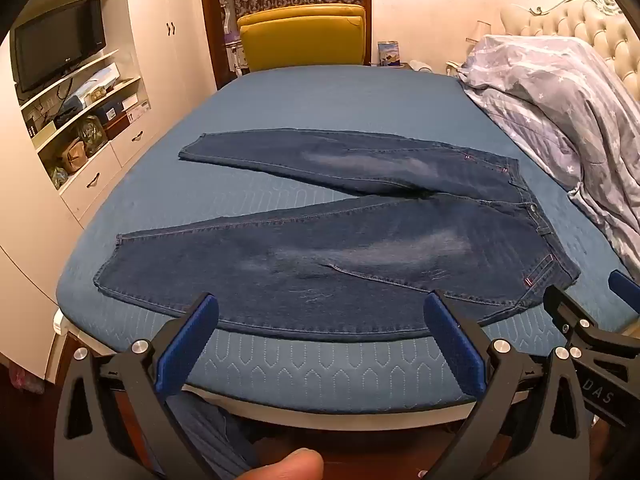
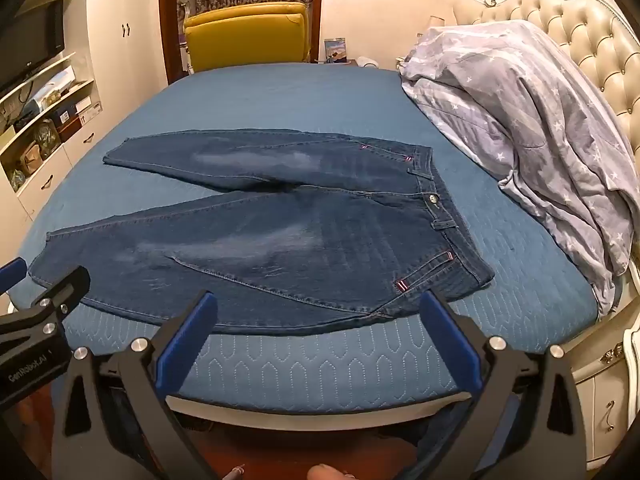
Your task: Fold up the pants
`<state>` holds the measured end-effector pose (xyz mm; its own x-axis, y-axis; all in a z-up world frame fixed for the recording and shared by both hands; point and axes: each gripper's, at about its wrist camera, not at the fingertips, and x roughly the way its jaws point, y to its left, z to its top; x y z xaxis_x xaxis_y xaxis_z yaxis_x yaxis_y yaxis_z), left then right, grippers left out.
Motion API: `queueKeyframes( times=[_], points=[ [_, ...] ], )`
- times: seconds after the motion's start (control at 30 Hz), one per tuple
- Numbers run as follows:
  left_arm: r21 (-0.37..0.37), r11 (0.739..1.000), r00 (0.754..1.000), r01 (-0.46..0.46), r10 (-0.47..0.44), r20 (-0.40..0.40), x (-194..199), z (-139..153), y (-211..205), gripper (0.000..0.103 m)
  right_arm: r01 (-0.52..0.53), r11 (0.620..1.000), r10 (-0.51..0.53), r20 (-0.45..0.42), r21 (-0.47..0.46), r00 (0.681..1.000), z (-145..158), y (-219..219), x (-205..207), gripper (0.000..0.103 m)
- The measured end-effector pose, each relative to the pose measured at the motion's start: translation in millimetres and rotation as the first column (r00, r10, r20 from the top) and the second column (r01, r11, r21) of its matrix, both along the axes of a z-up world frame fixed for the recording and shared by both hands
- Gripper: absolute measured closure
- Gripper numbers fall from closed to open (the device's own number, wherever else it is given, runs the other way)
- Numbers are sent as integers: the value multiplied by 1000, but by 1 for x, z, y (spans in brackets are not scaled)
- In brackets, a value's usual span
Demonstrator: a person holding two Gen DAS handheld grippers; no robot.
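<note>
Dark blue jeans lie flat on the blue bed, legs spread in a V toward the left, waistband at the right. They also show in the right wrist view. My left gripper is open and empty, hovering at the bed's near edge over the near leg's lower seam. My right gripper is open and empty, at the near edge close to the hip pocket corner. The right gripper shows at the right of the left wrist view, and the left one at the left of the right wrist view.
A rumpled grey star-print duvet is piled at the bed's right by a tufted headboard. A yellow chair stands beyond the far edge. White shelves with a TV are on the left.
</note>
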<state>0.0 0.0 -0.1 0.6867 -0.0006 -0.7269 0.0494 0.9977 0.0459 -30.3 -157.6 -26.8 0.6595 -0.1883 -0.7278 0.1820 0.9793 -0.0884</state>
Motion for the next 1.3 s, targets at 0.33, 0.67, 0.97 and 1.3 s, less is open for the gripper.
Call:
queueKeyframes(
  times=[0.33,0.67,0.97,1.3],
  points=[
    [-8,1000,1000,-5,5,-7,-2,-6,0,4,-4,1000,4,5,20,1000,1,1,0,2],
    [-13,1000,1000,-3,2,-15,-1,-2,0,4,-4,1000,4,8,22,1000,4,5,-4,2],
    [-16,1000,1000,-3,2,-12,-3,-2,2,4,-4,1000,3,9,22,1000,4,3,-6,2],
    [-19,1000,1000,1,-1,-12,-4,-2,2,4,-3,1000,3,5,15,1000,1,9,0,2]
  ],
)
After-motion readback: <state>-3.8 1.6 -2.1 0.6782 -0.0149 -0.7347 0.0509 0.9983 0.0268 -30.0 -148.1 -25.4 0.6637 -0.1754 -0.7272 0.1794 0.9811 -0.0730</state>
